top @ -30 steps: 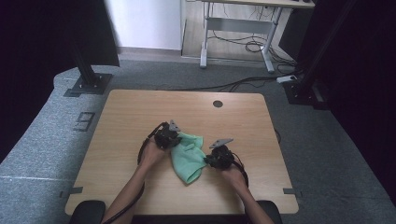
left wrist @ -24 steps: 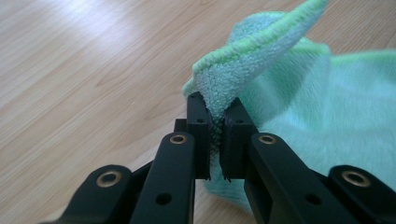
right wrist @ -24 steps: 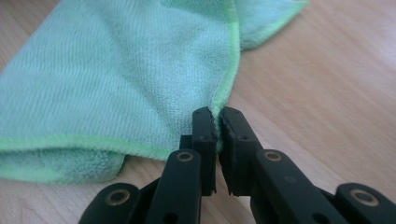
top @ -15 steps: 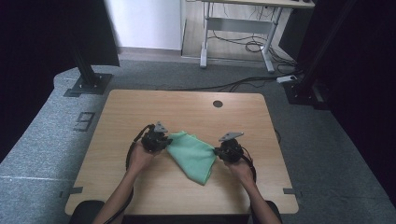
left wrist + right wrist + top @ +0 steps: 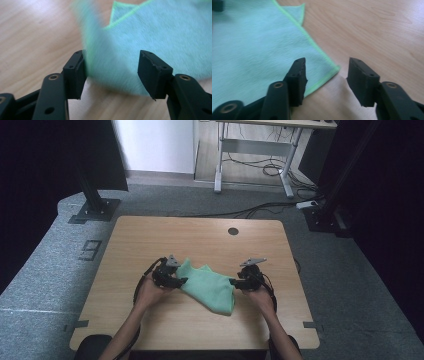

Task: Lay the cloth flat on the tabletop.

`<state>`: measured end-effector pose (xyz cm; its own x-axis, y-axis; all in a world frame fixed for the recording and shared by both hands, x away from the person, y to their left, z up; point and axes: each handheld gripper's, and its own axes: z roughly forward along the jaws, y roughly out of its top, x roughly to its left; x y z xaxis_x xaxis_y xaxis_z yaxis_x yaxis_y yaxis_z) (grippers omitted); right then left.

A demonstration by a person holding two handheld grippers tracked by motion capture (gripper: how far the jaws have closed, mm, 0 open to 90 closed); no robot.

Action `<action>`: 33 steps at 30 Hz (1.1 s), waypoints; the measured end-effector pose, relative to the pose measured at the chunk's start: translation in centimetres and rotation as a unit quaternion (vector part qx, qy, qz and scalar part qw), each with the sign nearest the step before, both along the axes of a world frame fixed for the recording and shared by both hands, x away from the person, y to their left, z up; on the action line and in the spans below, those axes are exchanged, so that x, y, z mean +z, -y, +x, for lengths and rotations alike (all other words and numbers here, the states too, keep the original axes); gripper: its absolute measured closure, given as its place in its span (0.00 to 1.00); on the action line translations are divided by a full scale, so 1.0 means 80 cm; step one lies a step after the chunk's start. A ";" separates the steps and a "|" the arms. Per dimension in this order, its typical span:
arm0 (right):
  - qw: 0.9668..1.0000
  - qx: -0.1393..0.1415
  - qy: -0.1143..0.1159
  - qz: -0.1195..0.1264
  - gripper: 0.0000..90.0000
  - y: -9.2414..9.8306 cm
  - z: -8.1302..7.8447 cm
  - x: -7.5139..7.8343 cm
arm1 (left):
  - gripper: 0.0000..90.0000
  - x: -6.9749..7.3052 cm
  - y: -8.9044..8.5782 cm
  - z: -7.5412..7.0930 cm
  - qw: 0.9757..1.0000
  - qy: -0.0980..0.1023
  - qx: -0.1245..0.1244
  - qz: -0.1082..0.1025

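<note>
High view: two forearms are being brought in from the near edge of the wooden table (image 5: 150, 240), and a green microfibre cloth (image 5: 210, 287) is being left lying flat between the two grippers, near the table's middle. The left gripper (image 5: 181, 281) is being held at the cloth's left edge; its jaws have just been opening, and in the left gripper view the cloth (image 5: 150, 32) is seen between them, unpinched by the pads. The right gripper (image 5: 233, 282) is being kept at the cloth's right corner (image 5: 332, 68), jaws likewise just opened, released. Farther off, grey carpet (image 5: 350, 270) and a desk frame (image 5: 255, 150) are being shown.
</note>
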<state>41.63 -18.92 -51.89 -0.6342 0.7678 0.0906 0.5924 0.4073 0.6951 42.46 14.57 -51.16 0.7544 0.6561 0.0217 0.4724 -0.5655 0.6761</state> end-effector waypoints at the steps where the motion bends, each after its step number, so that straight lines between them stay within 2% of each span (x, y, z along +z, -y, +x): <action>1: 1.000 0.007 -0.001 0.002 0.50 -0.001 -0.010 0.002 | 0.44 0.000 -0.001 0.002 1.000 0.001 -0.002 -0.005; 6: 1.000 0.016 -0.005 -0.007 0.52 -0.009 -0.020 -0.005 | 0.49 -0.008 -0.002 0.014 1.000 0.000 0.013 -0.003; 9: 1.000 0.015 -0.015 -0.017 0.56 -0.016 -0.017 -0.014 | 0.57 -0.012 -0.005 0.017 1.000 -0.005 0.023 -0.001; 12: 0.999 0.019 -0.022 -0.024 0.63 -0.021 -0.015 -0.022 | 0.70 -0.014 -0.011 0.012 0.999 -0.012 0.033 -0.017; 13: 0.999 0.022 -0.013 -0.029 0.70 -0.023 -0.016 -0.023 | 0.74 -0.015 -0.014 0.010 0.999 -0.011 0.034 -0.022; 16: 0.999 0.042 -0.018 -0.030 0.92 -0.027 -0.020 -0.021 | 0.84 -0.014 -0.020 0.002 0.999 -0.013 0.036 -0.037; 19: 0.998 0.052 -0.011 -0.044 0.95 -0.031 -0.025 -0.019 | 0.89 -0.008 -0.025 -0.010 0.998 -0.017 0.033 -0.055; 21: 0.998 0.057 -0.002 -0.038 0.96 -0.027 -0.029 -0.007 | 0.92 -0.001 -0.028 -0.017 0.997 -0.015 0.033 -0.065; 24: 0.998 0.056 0.008 -0.022 0.96 -0.021 -0.032 0.008 | 0.93 0.020 -0.033 -0.031 0.996 -0.004 0.027 -0.085; 25: 0.998 0.058 0.016 -0.016 0.96 -0.017 -0.034 0.019 | 0.93 0.034 -0.034 -0.037 0.995 0.002 0.022 -0.095; 26: 0.998 0.057 0.029 -0.010 0.96 -0.013 -0.038 0.034 | 0.93 0.045 -0.034 -0.039 0.994 0.011 0.019 -0.103; 28: 0.997 0.057 0.052 -0.009 0.96 -0.008 -0.039 0.059 | 0.92 0.079 -0.034 -0.042 0.992 0.044 0.013 -0.121; 29: 0.996 0.051 0.078 -0.007 0.96 -0.004 -0.033 0.089 | 0.91 0.116 -0.030 -0.036 0.986 0.086 0.014 -0.140; 30: 0.996 0.051 0.078 -0.007 0.96 -0.004 -0.033 0.089 | 0.89 0.116 -0.030 -0.036 0.986 0.086 0.014 -0.140; 31: 0.995 0.045 0.092 -0.009 0.96 -0.003 -0.027 0.103 | 0.89 0.131 -0.026 -0.027 0.984 0.104 0.021 -0.143; 32: 0.994 0.037 0.102 -0.012 0.95 -0.003 -0.017 0.116 | 0.83 0.142 -0.022 -0.014 0.983 0.116 0.033 -0.138; 33: 0.994 0.027 0.109 -0.014 0.95 -0.003 -0.005 0.125 | 0.74 0.147 -0.018 0.002 0.984 0.117 0.051 -0.123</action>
<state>41.19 -18.71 -41.89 -0.6771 0.7321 -0.0746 0.4061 0.4563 0.7918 42.62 15.99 -39.39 0.6783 0.7346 0.0172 0.3332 -0.3284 0.8838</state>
